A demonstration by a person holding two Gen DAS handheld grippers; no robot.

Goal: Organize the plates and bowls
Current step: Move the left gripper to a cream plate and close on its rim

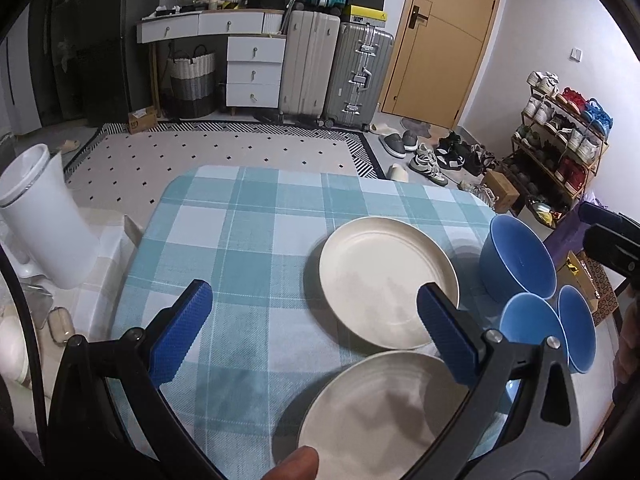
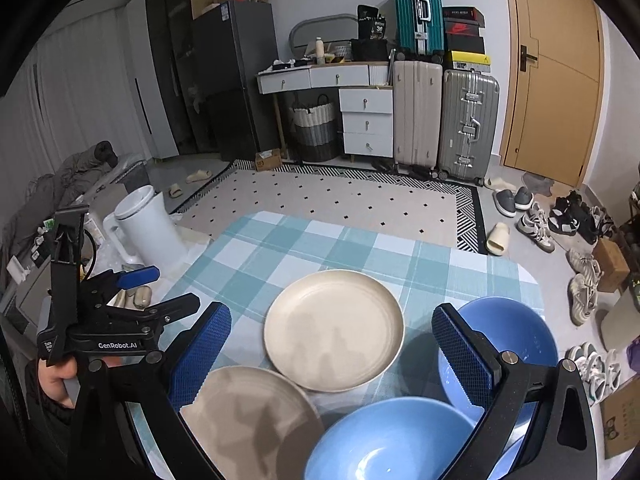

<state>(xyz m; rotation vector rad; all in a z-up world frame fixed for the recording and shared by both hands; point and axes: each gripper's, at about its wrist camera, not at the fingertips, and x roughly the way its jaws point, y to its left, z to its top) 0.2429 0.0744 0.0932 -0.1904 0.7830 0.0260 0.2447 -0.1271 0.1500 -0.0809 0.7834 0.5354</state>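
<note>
Two cream plates lie on the checked tablecloth, the far plate (image 1: 388, 284) (image 2: 334, 330) and the near plate (image 1: 380, 416) (image 2: 252, 420) almost touching. Three blue bowls stand to their right: a large bowl (image 1: 518, 260) (image 2: 508, 344) and two nearer bowls (image 1: 530, 322) (image 1: 578, 328); one near bowl (image 2: 388, 440) fills the bottom of the right wrist view. My left gripper (image 1: 316, 332) (image 2: 160, 290) hangs open above the cloth, left of the plates, with nothing in it. My right gripper (image 2: 332, 356) (image 1: 608, 236) is open above the plates and bowls, holding nothing.
The table (image 1: 240, 240) ends just right of the bowls. A white bin (image 1: 44, 216) (image 2: 148, 224) stands off its left side. Shoes (image 2: 536, 228), suitcases (image 2: 468, 124) and a shoe rack (image 1: 560, 148) line the floor beyond. A person's thumb (image 1: 296, 464) shows at the bottom edge.
</note>
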